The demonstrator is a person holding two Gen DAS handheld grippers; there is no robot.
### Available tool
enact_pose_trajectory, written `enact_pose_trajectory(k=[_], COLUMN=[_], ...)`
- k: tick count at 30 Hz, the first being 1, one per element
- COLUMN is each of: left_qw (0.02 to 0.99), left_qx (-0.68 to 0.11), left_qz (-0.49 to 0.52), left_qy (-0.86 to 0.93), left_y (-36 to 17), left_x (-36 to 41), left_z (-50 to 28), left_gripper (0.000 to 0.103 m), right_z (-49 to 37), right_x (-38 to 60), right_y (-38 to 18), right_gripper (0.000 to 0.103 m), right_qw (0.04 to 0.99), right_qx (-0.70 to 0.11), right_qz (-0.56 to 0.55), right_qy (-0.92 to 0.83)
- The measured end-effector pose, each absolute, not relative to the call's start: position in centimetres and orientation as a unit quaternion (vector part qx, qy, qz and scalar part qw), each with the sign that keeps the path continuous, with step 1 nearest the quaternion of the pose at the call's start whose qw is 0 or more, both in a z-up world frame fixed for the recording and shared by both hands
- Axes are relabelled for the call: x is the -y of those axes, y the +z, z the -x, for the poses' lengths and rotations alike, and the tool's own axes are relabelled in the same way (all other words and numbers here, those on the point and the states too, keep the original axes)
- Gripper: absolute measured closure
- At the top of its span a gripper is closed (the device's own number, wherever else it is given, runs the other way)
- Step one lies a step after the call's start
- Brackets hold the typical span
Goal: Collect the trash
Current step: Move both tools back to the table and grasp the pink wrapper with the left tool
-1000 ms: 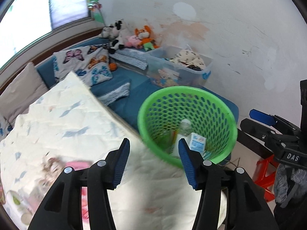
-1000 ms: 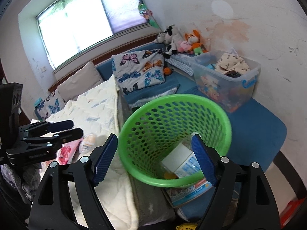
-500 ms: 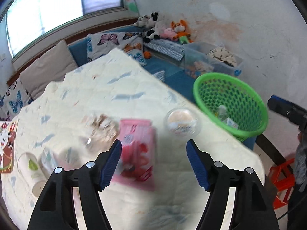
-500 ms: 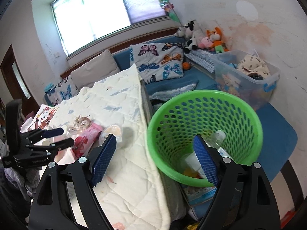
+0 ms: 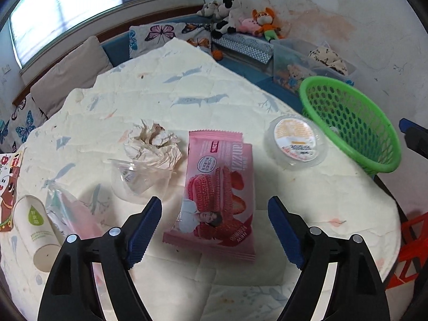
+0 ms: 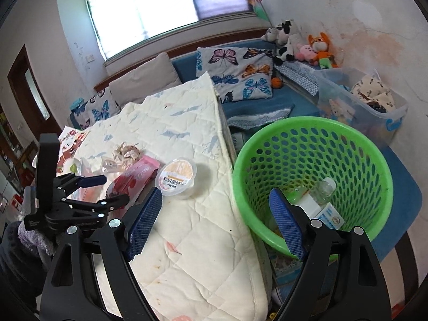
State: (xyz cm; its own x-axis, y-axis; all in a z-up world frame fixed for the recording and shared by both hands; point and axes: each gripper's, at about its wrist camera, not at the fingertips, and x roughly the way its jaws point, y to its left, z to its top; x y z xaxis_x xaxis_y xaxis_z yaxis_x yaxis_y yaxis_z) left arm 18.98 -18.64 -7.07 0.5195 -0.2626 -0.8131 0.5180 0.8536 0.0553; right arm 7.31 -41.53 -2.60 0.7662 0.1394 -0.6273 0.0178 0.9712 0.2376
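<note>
My left gripper hovers just above a pink snack packet on the quilted cream table cover. Its jaws are opening, the packet lies under the gap, and the pads do not touch it. Around it lie a crumpled tissue, a clear plastic cup, a lidded round tub and a white paper tube. My right gripper is open and holds nothing, over the table's edge beside the green basket. A bottle and a carton lie in the basket.
The basket stands off the table's right edge on a blue bench. Behind it are a clear storage bin, plush toys and butterfly cushions. A red stool stands low on the right, and a picture book lies at the table's left.
My left gripper swung from over the basket to the trash on the table, came lower, and its jaws widened. My right gripper shifted left from the basket toward the table's edge.
</note>
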Motion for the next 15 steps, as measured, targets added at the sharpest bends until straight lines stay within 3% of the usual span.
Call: enact_pose_trajectory(k=[7,15], left_qw=[0.855,0.854], left_qx=[-0.444,-0.446], left_qz=[-0.161,-0.155], left_qy=[-0.213,-0.217], left_y=[-8.6,-8.8], left_x=[19.3,19.4], left_z=[-20.0,-19.9], left_gripper=[0.024,0.046], right_z=[-8.0,-8.5], right_x=[40.9,40.2], right_y=[-3.5,-4.2], right_gripper=[0.021,0.021], right_qw=[0.927,0.924], right_qx=[-0.355,-0.365], right_qz=[-0.11,-0.102], right_qy=[0.039,0.045])
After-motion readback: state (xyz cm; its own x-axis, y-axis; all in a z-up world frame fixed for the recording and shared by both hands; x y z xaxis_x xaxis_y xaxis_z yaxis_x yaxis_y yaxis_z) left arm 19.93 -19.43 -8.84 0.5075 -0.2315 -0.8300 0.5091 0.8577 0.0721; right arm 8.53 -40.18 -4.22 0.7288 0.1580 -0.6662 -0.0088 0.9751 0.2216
